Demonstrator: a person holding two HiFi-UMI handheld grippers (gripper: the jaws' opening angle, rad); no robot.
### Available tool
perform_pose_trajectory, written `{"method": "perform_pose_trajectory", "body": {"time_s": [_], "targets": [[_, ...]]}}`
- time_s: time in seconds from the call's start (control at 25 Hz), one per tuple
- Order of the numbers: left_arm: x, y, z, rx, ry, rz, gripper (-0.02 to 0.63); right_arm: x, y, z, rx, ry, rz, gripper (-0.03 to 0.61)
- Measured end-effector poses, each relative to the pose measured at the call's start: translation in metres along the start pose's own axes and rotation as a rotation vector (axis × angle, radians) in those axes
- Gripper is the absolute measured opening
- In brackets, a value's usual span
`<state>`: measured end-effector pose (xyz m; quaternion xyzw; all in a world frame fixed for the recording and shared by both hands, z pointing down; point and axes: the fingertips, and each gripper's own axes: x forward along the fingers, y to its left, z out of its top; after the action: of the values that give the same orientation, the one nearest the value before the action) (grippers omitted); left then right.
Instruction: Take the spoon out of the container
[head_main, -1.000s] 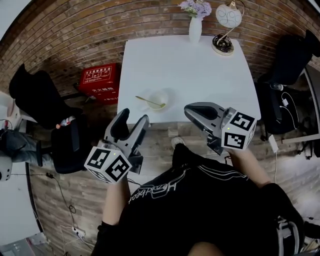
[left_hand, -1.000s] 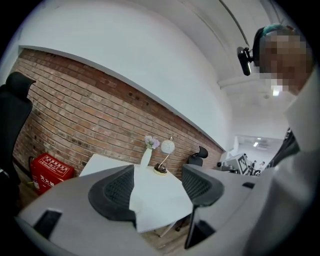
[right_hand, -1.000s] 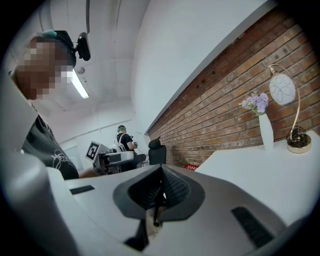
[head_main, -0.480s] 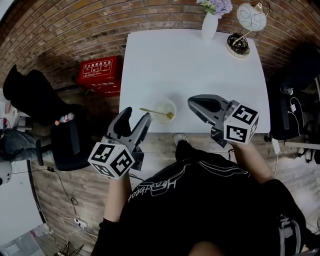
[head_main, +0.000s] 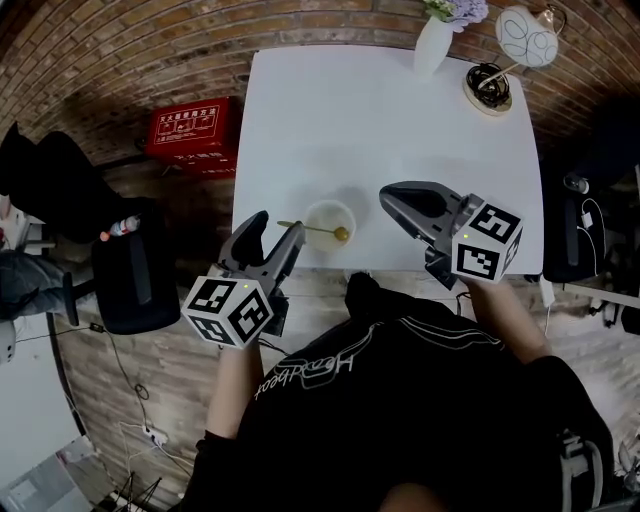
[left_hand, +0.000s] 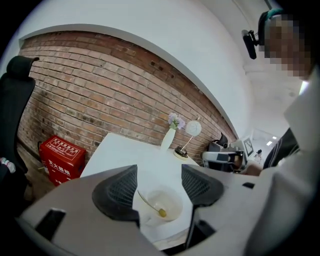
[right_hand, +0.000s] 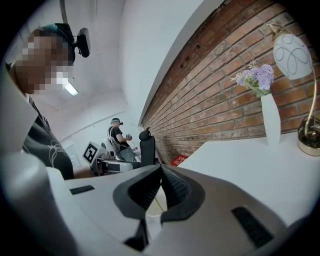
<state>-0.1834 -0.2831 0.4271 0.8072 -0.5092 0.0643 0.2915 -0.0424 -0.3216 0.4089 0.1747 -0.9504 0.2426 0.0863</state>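
Head view shows the gold-coloured spoon (head_main: 312, 229) lying in the translucent round container (head_main: 322, 208). Its bowl end rests low against the right-hand wall and its thin handle sticks out over the left rim. The container stands near the front edge of the white table (head_main: 380, 120). The left gripper (head_main: 276, 228) hovers just left of it by the handle's tip, with its jaws spread wide and nothing between them. In the left gripper view, the spoon and container show in the gap beyond the pads. The right gripper (head_main: 392, 198) sits just right of the container, its jaws drawn together at the tips and empty. A white vase (head_main: 433, 45) and a lamp (head_main: 520, 40) stand at the table's far edge, and a red box (head_main: 193, 135) lies on the floor to the left.
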Motion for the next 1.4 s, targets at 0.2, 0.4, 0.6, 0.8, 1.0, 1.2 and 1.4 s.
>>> {"method": "perform_pose_trajectory", "body": {"time_s": [0.2,0.4,0.6,0.8,1.0,1.2,1.4], "targets": [[0.008,0.012,-0.015,-0.020,0.021,0.016,0.275,0.002,-0.005,-0.008,0.011,0.013,0.003,-0.003],[0.014,0.024,-0.033,-0.038,0.042,0.040,0.273,-0.002,-0.009,-0.015,0.031,0.024,-0.004,-0.003],[0.019,0.033,-0.048,-0.068,0.055,0.045,0.230,0.000,-0.010,-0.019,0.046,0.026,-0.004,-0.003],[0.022,0.032,-0.052,-0.138,0.038,0.019,0.151,0.001,-0.011,-0.023,0.052,0.036,-0.004,-0.003],[0.023,0.033,-0.051,-0.146,0.034,0.007,0.094,0.004,-0.010,-0.027,0.058,0.044,-0.002,-0.003],[0.022,0.033,-0.052,-0.140,0.036,0.015,0.054,0.004,-0.013,-0.028,0.057,0.048,-0.010,-0.003],[0.021,0.035,-0.053,-0.165,0.031,0.026,0.030,0.005,-0.011,-0.030,0.060,0.051,-0.005,-0.003]]}}
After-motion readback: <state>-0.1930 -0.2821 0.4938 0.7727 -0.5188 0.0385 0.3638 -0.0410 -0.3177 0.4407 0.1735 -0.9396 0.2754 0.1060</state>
